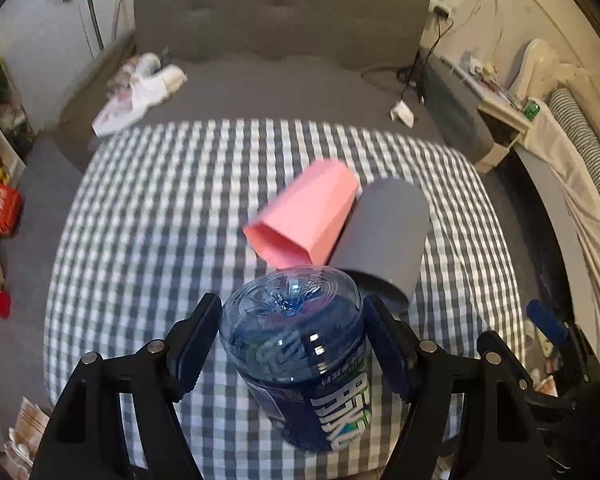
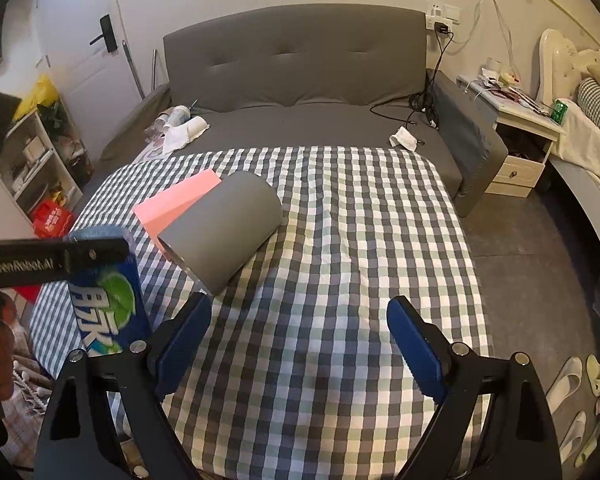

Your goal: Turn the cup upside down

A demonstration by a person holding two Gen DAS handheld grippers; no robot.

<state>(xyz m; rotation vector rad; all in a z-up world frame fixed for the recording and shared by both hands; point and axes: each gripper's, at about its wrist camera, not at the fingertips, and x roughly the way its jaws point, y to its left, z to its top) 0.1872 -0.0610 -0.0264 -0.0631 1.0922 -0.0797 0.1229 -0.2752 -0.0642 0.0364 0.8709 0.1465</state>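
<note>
Left wrist view
- Left gripper (image 1: 290,344): its jaws are clamping a blue bottle (image 1: 300,356), which is pointing base-first away from the camera.
- Pink cup (image 1: 306,218): lying on its side on the checkered cloth (image 1: 160,208), near the cloth's middle, mouth facing the near-left.
- Grey cup (image 1: 384,232): lying just beside the pink one, touching its right side.

Right wrist view
- Right gripper (image 2: 300,332): its jaws are standing wide apart, holding nothing, hovering over the cloth's near edge.
- Grey cup (image 2: 224,228): lying toward the cloth's left side, partly hiding the pink cup (image 2: 172,204).
- Bottle (image 2: 108,300): sitting at the cloth's left edge.
</note>
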